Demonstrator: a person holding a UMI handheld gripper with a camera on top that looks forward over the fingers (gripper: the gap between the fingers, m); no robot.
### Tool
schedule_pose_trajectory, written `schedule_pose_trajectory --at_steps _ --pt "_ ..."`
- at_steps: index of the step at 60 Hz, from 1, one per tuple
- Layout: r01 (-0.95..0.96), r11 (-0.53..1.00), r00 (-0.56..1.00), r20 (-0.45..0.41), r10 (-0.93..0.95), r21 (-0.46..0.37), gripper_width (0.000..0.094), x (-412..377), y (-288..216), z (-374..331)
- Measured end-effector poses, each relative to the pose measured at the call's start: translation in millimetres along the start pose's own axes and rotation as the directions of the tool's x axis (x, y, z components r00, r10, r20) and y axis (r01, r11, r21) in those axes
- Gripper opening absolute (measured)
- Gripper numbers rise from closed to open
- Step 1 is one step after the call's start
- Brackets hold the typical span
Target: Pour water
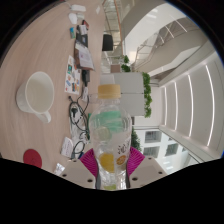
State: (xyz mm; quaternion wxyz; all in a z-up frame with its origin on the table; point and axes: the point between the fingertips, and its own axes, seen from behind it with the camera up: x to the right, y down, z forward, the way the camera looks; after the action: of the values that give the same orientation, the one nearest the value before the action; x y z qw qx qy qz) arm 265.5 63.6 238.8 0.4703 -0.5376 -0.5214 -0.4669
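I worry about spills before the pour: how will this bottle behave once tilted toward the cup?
The bottle, clamped between the gripper pads, looks like thin clear plastic, so it may flex under a squeeze. It seems partly full, so fairly heavy, its weight shifting as it tips. Its orange cap looks on, so nothing should reach the white cup yet.

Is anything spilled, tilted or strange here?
No spill shows. The bottle stands upright between the gripper fingers, cap on, so pouring is not yet begun. The cup sits upright on the table. Only the cables beside the bottle lie tangled.
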Motion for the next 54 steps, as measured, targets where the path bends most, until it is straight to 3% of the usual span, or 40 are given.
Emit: schedule_pose_trajectory --at_steps 7,15,24,31,38,43,44,45,49,51,54 --pt "0.402 0.914 0.916 0.033 -0.400 -0.057 0.0332 -30.8 -9.8 11.1" --pt "0.683 0.730 0.730 0.033 -0.683 -0.027 0.0332 -25.2 -27.1 -3.6" --pt "0.749 0.662 0.663 0.051 -0.747 -0.033 0.0333 -24.7 -39.0 13.7" --pt "0.720 0.694 0.693 0.069 -0.717 -0.018 0.0335 -19.2 -42.3 16.6" --pt "0.420 0.907 0.906 0.076 -0.417 -0.034 0.0334 -5.0 -47.5 18.3" --pt "-0.026 0.998 1.000 0.015 0.027 -0.061 0.0333 29.1 -43.8 20.6" --pt "-0.151 0.986 0.988 -0.049 0.147 -0.072 0.0334 29.1 -38.3 0.2" --pt "-0.213 0.976 0.977 -0.017 0.212 -0.054 0.0334 44.0 -39.0 17.3" --pt "-0.584 0.810 0.811 -0.004 0.585 -0.046 0.0337 55.0 -24.2 17.7" --pt "-0.768 0.640 0.641 -0.039 0.767 -0.024 0.0347 39.4 -10.2 -8.3" --pt "-0.915 0.401 0.400 0.026 0.916 -0.046 0.0351 29.8 -2.1 1.0"
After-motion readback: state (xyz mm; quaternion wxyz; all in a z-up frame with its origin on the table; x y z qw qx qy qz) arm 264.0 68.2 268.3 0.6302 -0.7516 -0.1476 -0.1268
